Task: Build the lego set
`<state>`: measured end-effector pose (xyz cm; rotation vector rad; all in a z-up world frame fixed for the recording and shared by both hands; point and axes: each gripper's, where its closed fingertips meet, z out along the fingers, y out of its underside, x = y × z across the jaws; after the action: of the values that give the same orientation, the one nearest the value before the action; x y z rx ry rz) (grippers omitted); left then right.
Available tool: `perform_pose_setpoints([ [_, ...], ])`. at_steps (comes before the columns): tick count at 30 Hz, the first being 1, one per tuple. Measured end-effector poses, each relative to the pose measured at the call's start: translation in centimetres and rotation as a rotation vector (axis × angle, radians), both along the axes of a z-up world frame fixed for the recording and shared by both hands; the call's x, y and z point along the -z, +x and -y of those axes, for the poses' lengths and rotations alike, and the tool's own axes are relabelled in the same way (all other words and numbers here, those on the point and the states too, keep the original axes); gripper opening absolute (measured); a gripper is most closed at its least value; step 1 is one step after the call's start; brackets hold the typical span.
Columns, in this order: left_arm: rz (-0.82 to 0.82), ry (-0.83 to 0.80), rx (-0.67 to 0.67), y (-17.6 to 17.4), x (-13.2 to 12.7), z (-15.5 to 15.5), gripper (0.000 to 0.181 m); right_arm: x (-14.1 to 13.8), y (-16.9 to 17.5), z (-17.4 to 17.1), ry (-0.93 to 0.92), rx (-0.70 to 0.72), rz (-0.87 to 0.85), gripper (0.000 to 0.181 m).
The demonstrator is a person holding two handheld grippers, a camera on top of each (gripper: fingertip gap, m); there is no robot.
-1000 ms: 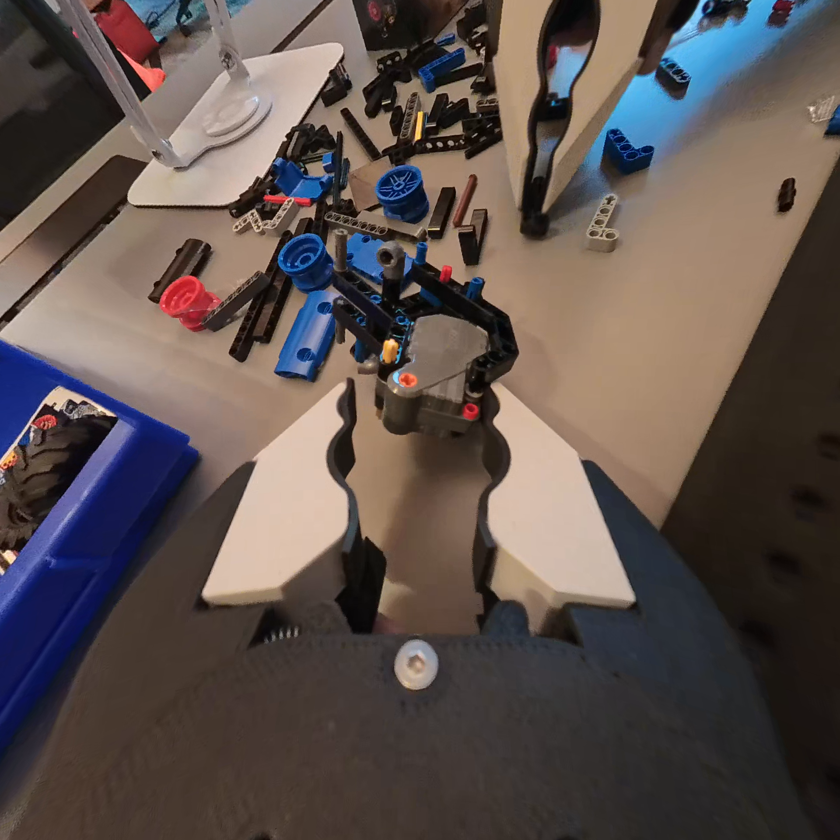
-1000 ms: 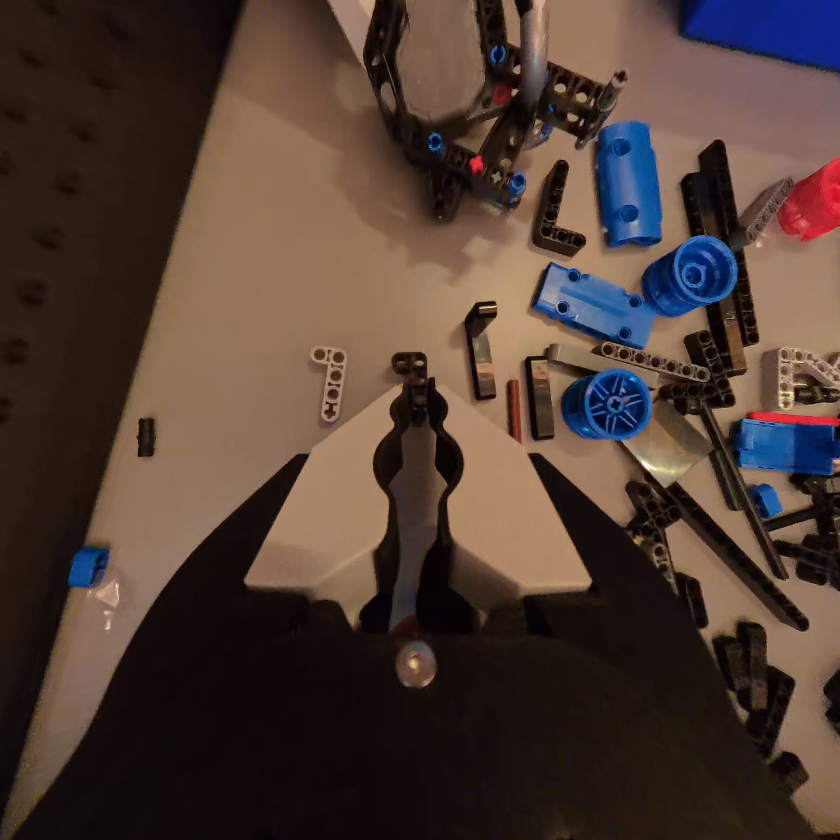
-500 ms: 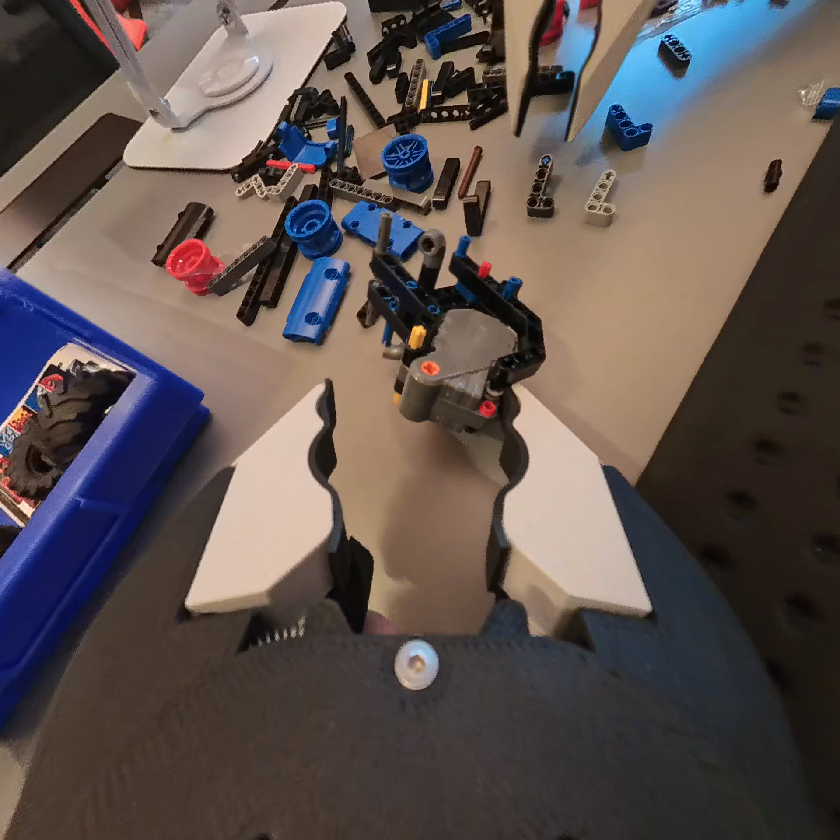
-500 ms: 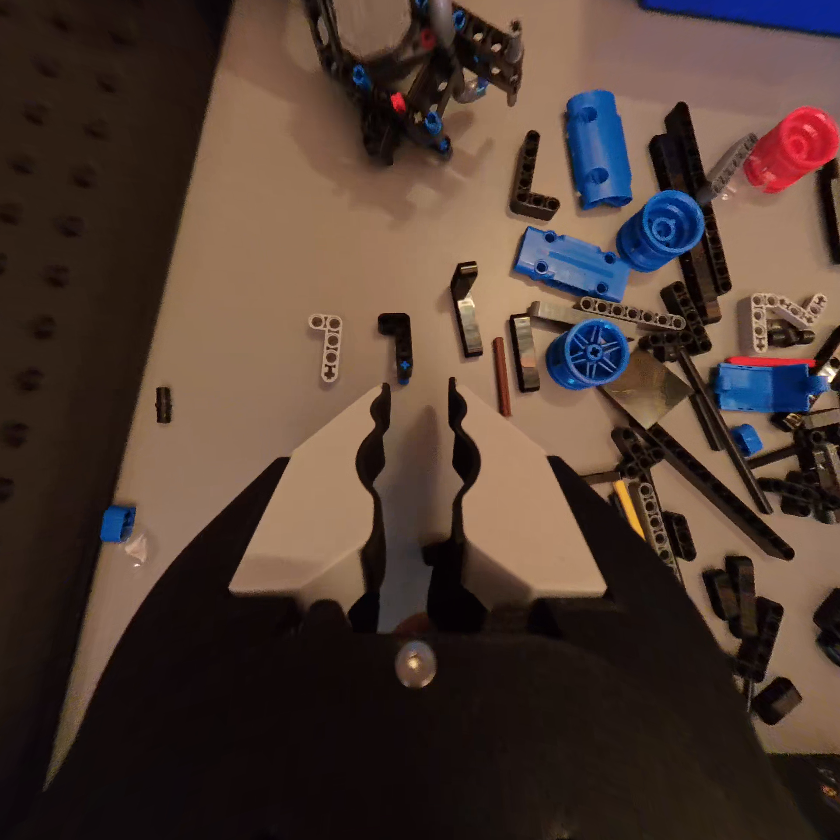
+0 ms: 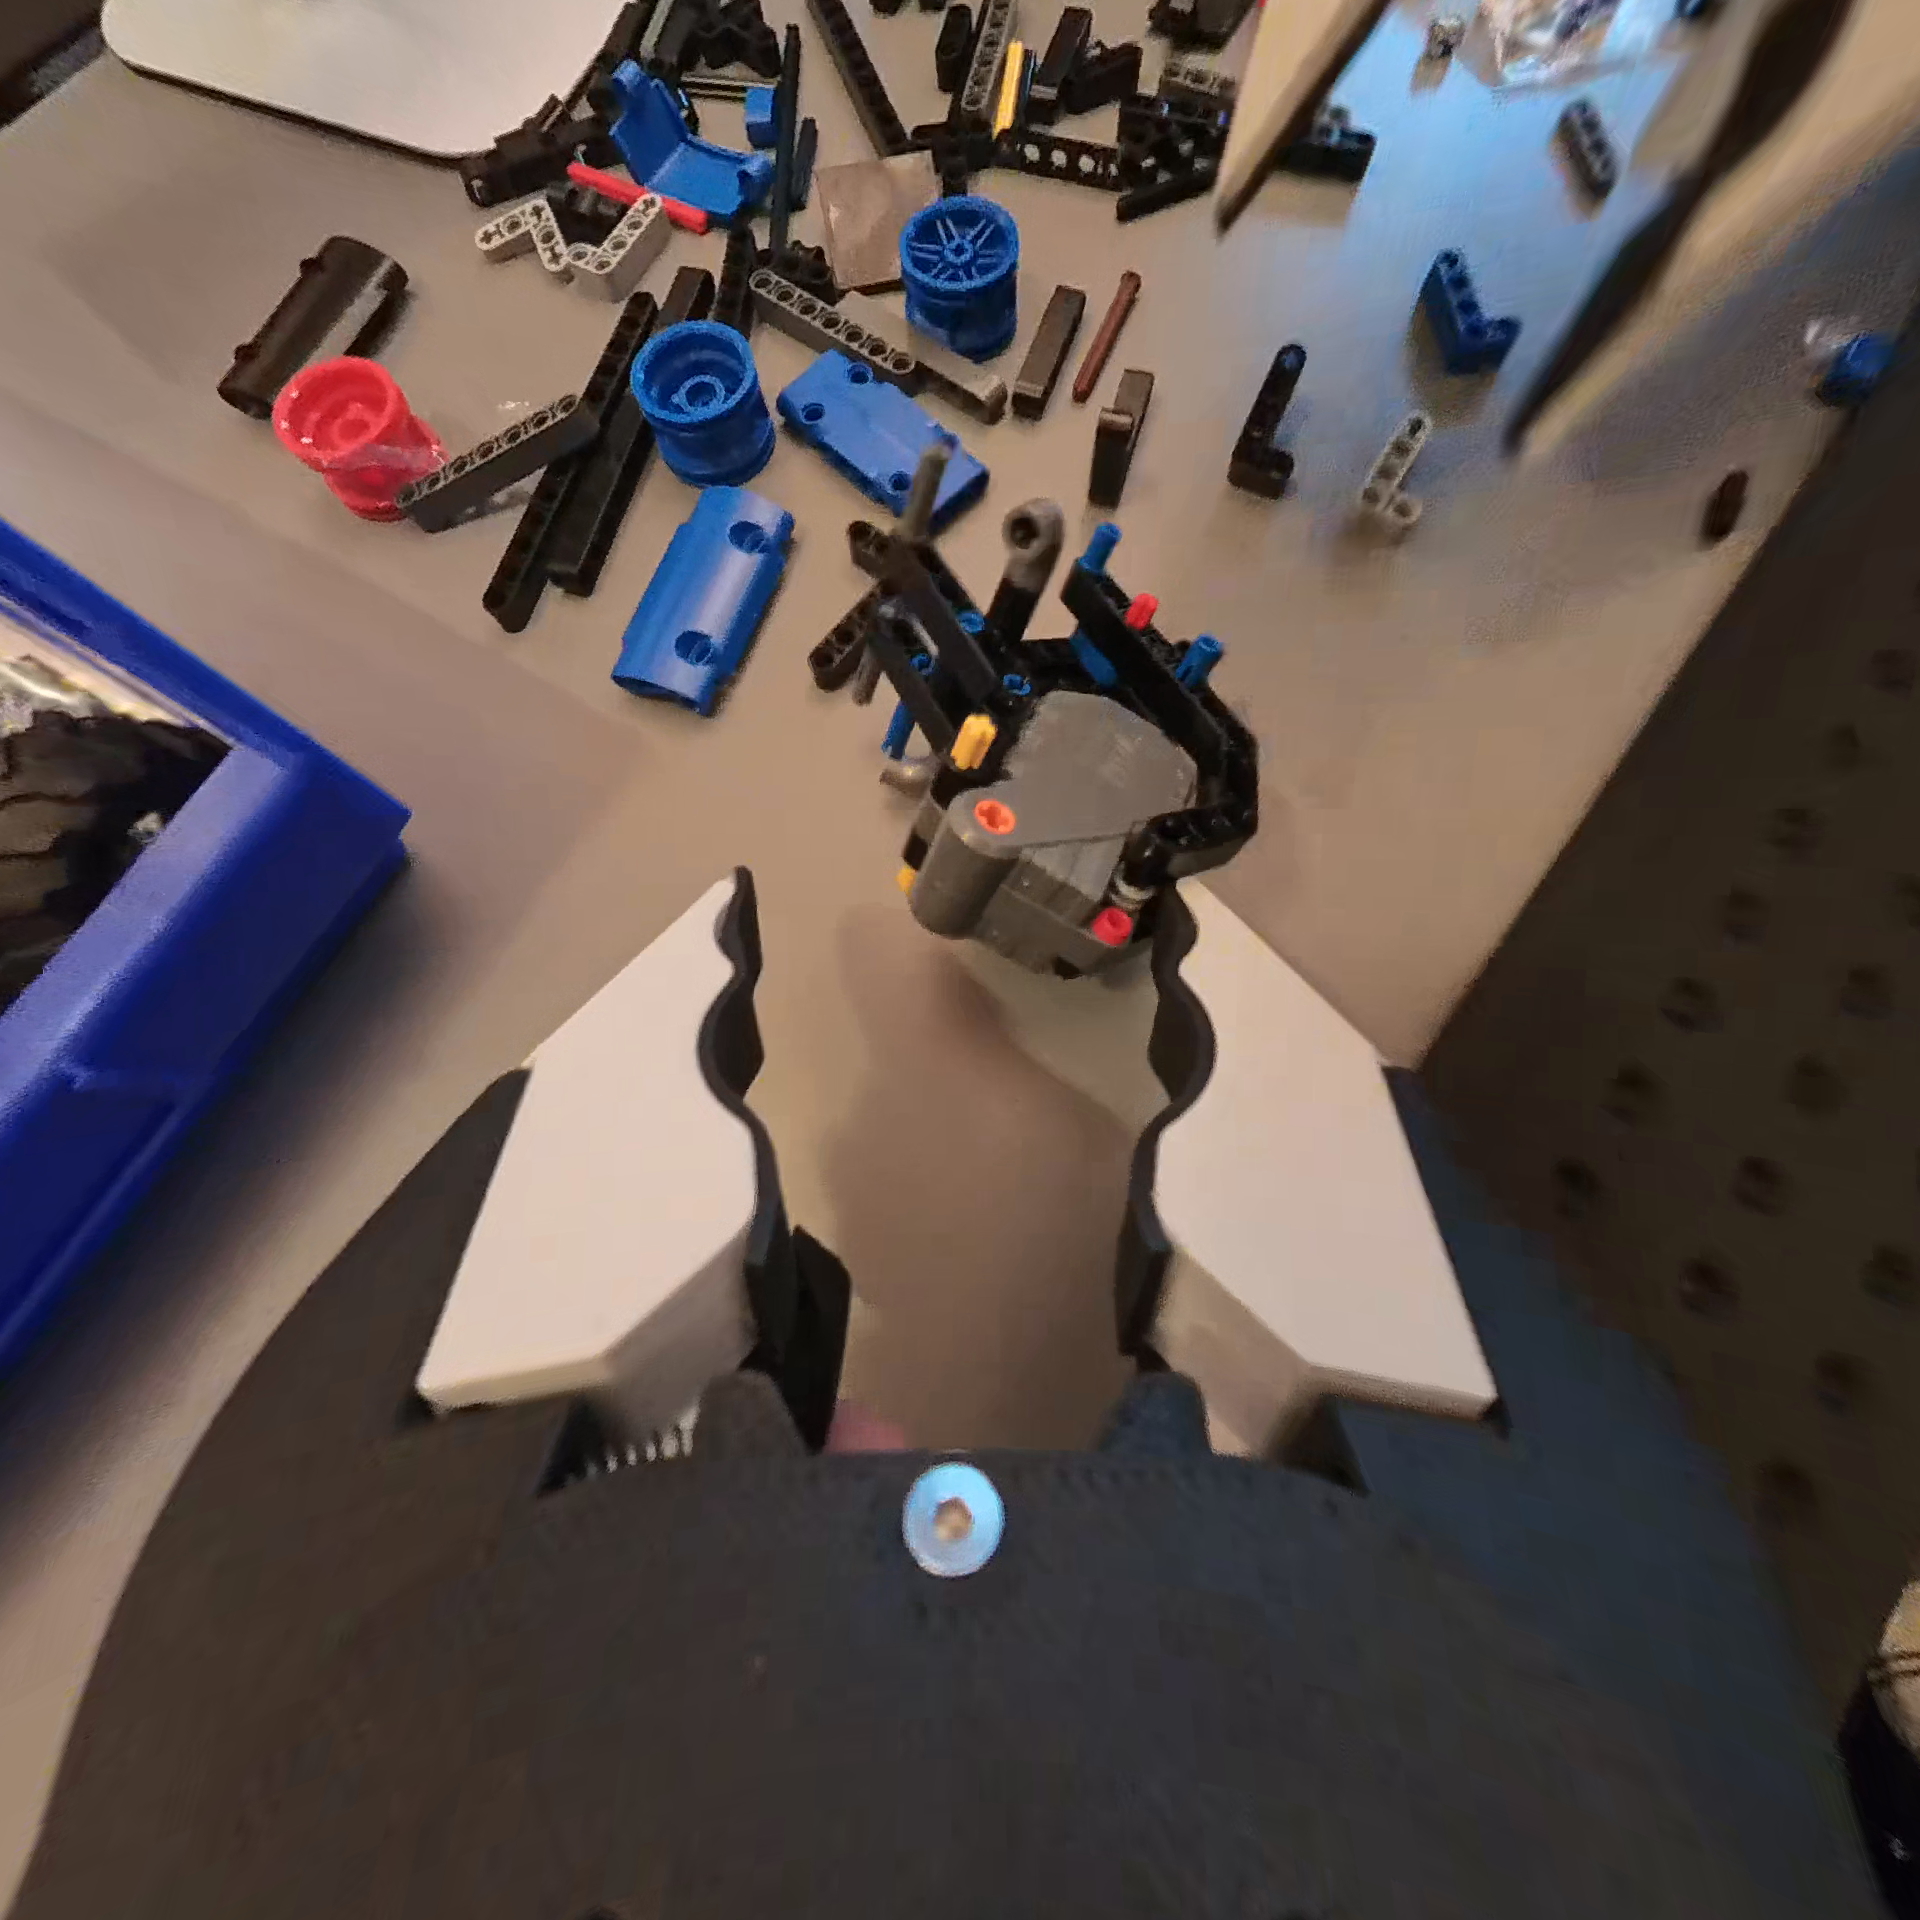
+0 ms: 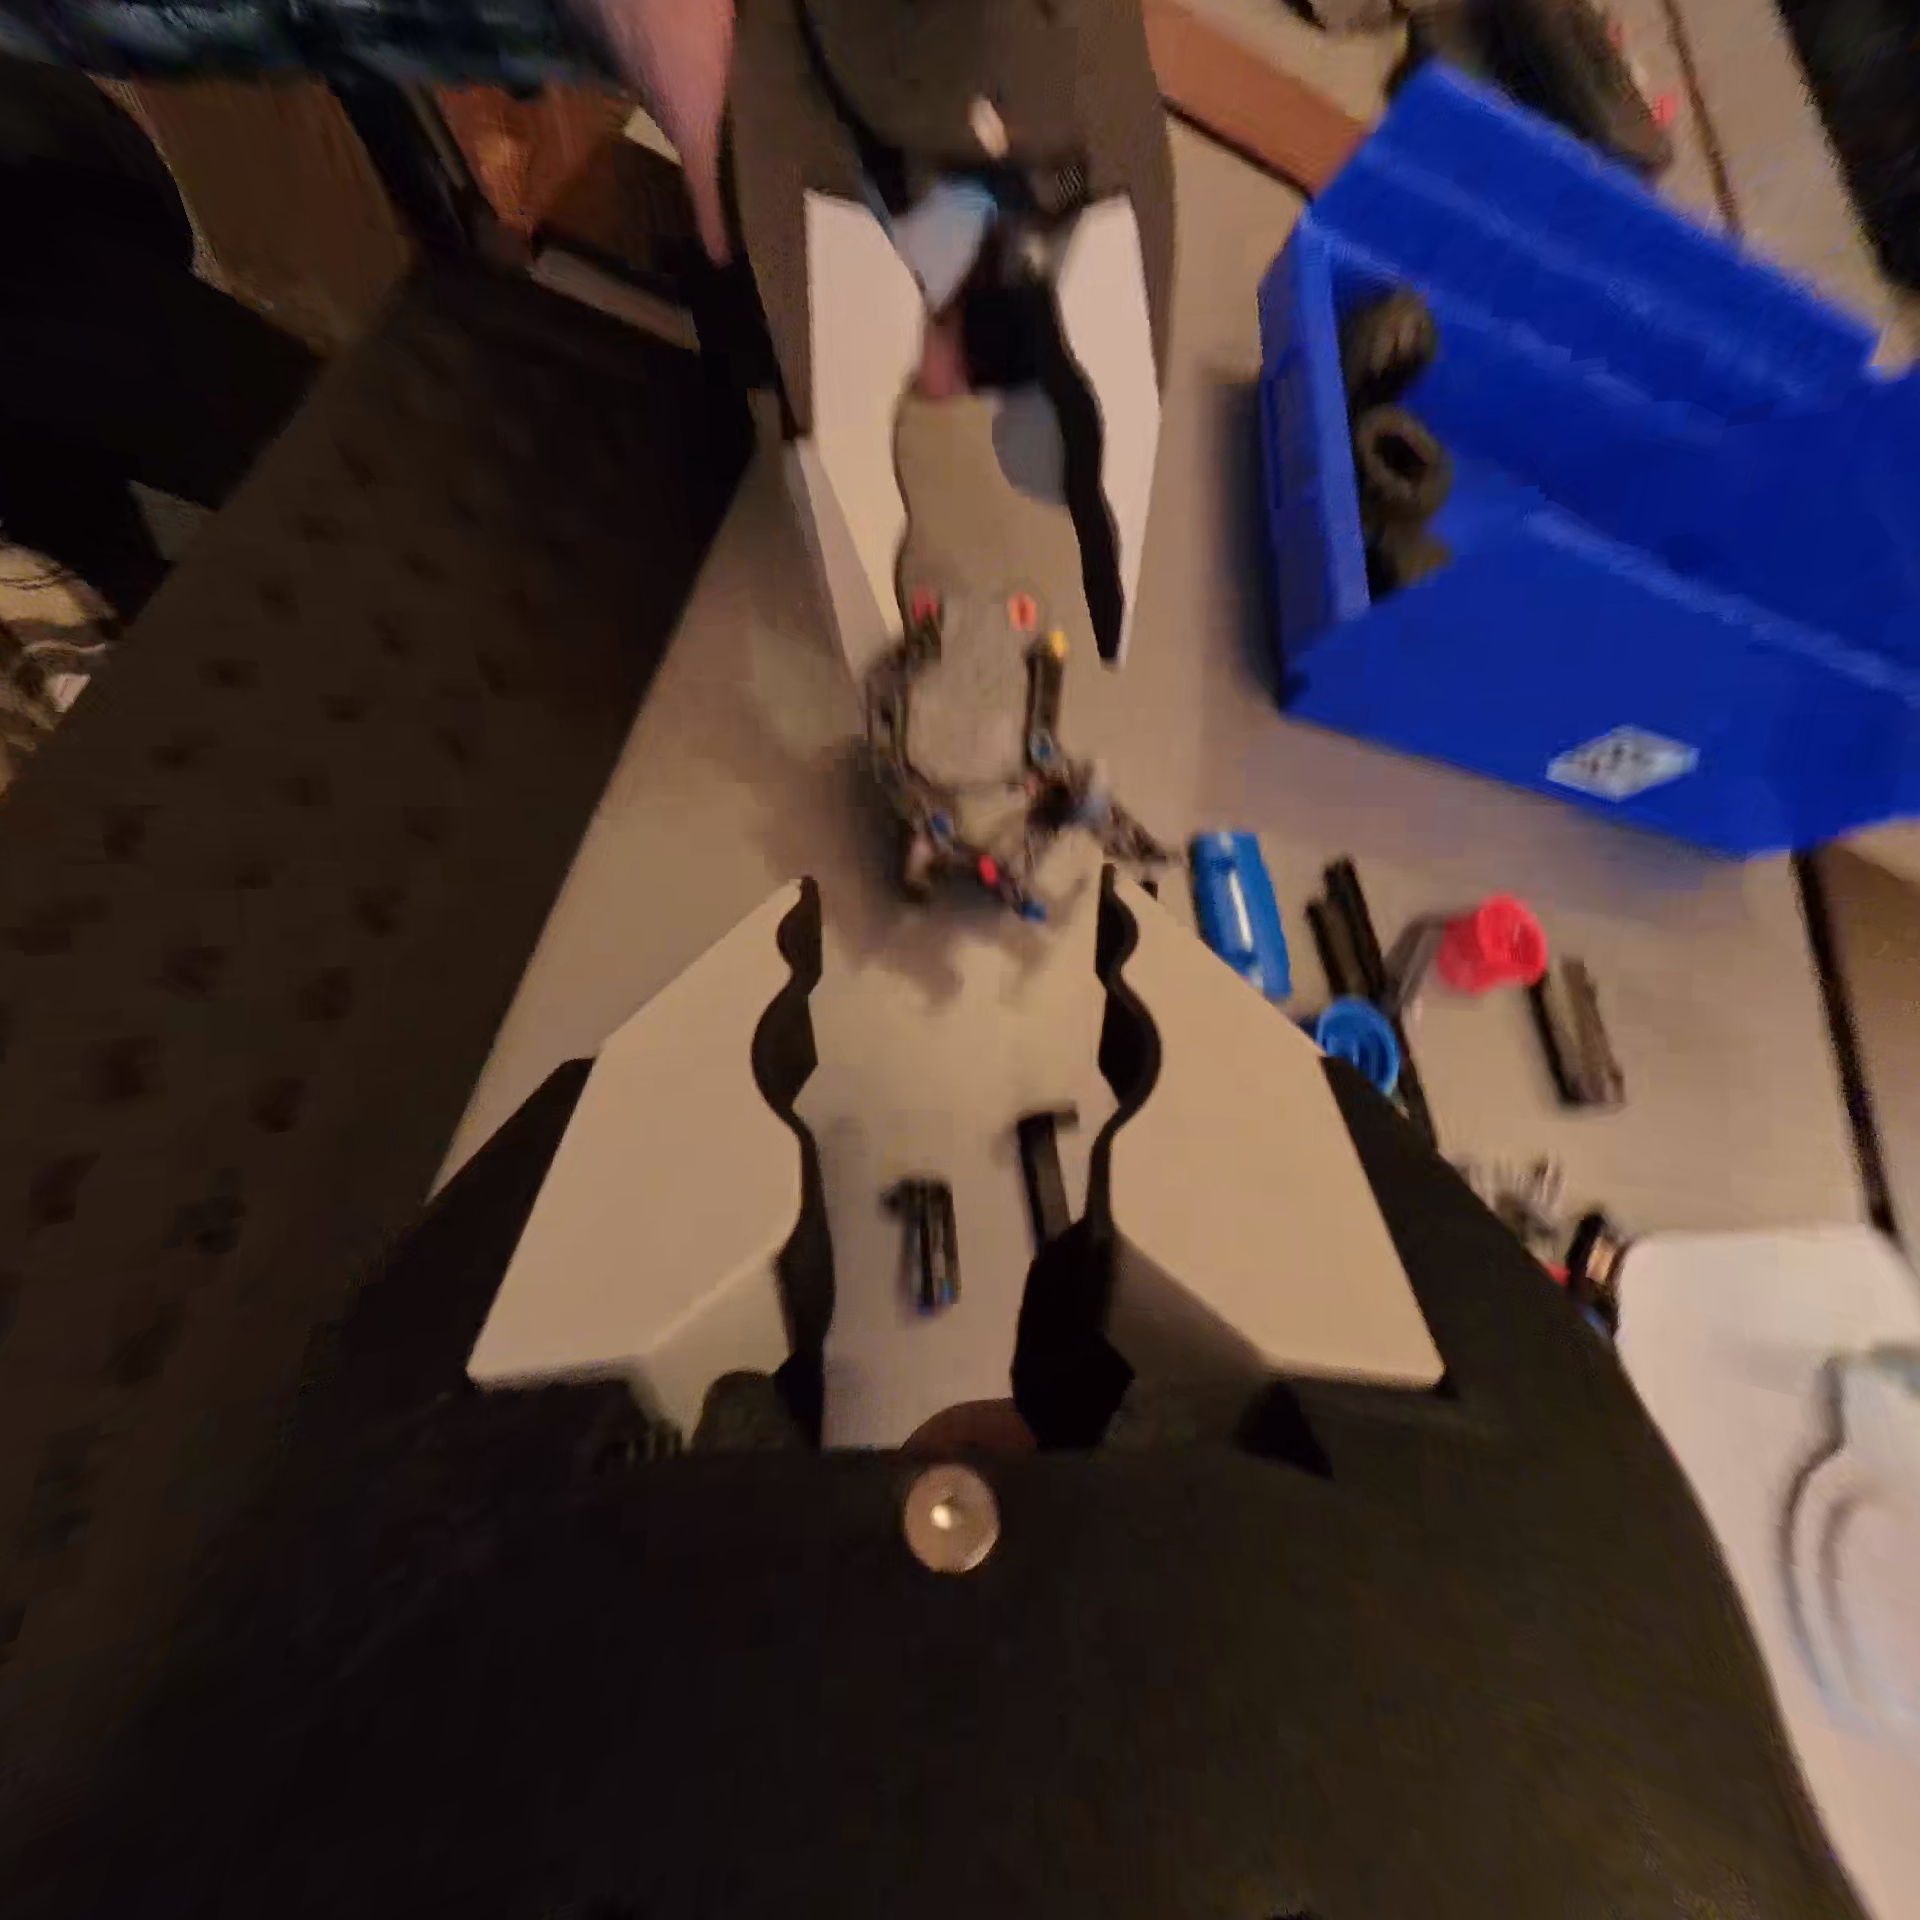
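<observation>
Left tongs: my left tongs [image 5: 951,904] are spread wide and hold nothing; in the right wrist view they show farther off [image 6: 997,634], tips pointing down at the surface.
Right tongs: my right tongs [image 6: 951,894] are also spread wide and empty; the view is blurred.
Assembly: the partly built lego model [image 5: 1049,769], a black beam frame around a grey block with red, blue and yellow pins, stands on the grey surface [image 5: 468,852] just beyond my left tongs, its near corner beside the right-hand fingertip. In the right wrist view it [image 6: 966,758] lies between the two pairs of tongs.
Loose parts: a blue curved panel [image 5: 707,603], two blue wheel hubs [image 5: 704,400], a red hub [image 5: 348,431], black beams [image 5: 582,478] and a black L-shaped beam [image 5: 1262,426] are scattered beyond the model.
Between my right fingers: a small black piece with blue pins [image 6: 925,1236] lies on the surface, apart from both fingers.
Bin: a blue bin [image 5: 208,904] sits at the left, black tyres [image 6: 1392,416] inside.
Stand base: a white flat base [image 5: 343,62] rests at the far left.
</observation>
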<state>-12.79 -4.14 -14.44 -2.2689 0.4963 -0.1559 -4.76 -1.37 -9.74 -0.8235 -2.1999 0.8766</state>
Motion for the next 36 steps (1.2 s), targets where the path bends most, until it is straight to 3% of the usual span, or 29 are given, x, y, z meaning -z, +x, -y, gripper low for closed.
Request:
perform_pose_setpoints([
  [2, 0.024, 0.002, -0.012, 0.5, -0.1, -0.5, 0.077, 0.7, -1.9, 1.8, 0.096, -0.023, -0.043, 0.059],
  [3, 0.020, 0.002, -0.029, 0.5, 0.0, -0.8, 0.077, 1.5, -2.9, 2.1, 0.159, -0.019, -0.050, 0.052],
  [6, -0.020, 0.007, -0.077, -0.1, 0.1, -1.0, 0.066, 3.5, -4.3, 2.5, 0.211, -0.050, -0.005, 0.007],
  [7, -0.006, -0.011, -0.058, 0.2, 0.3, -0.6, 0.081, 3.8, -4.5, 2.4, 0.201, -0.044, 0.009, 0.007],
  [11, 0.090, -0.031, -0.057, 0.3, 0.0, 0.2, 0.075, 3.5, -4.8, 1.6, 0.130, -0.047, 0.034, 0.006],
  [14, 0.002, -0.023, -0.036, -0.2, -0.1, 0.5, 0.078, 3.8, -5.1, 1.7, 0.069, -0.054, 0.080, 0.007],
  [17, -0.041, 0.004, -0.031, -0.1, -0.5, 0.4, 0.078, 3.9, -5.3, 2.1, 0.055, -0.071, 0.090, 0.036],
  [18, -0.062, 0.013, -0.031, 0.0, -0.6, 0.4, 0.078, 3.6, -5.1, 2.0, 0.052, -0.073, 0.095, 0.038],
  [24, -0.173, 0.173, -0.016, 1.4, -4.1, -0.2, 0.066, -0.4, -1.4, -2.2, -0.002, 0.007, 0.067, 0.031],
  [28, -0.156, 0.226, 0.111, 6.6, -5.6, -2.2, 0.050, 0.9, 3.4, -7.3, 0.000, 0.130, 0.167, 0.024],
  [32, -0.179, 0.164, 0.206, 11.0, -3.6, -5.2, 0.036, 3.8, 5.8, -8.6, -0.040, 0.181, 0.225, 0.024],
  [36, -0.309, 0.055, 0.216, 12.3, -0.4, -7.8, 0.025, 6.1, 5.7, -7.8, -0.023, 0.159, 0.254, 0.022],
])
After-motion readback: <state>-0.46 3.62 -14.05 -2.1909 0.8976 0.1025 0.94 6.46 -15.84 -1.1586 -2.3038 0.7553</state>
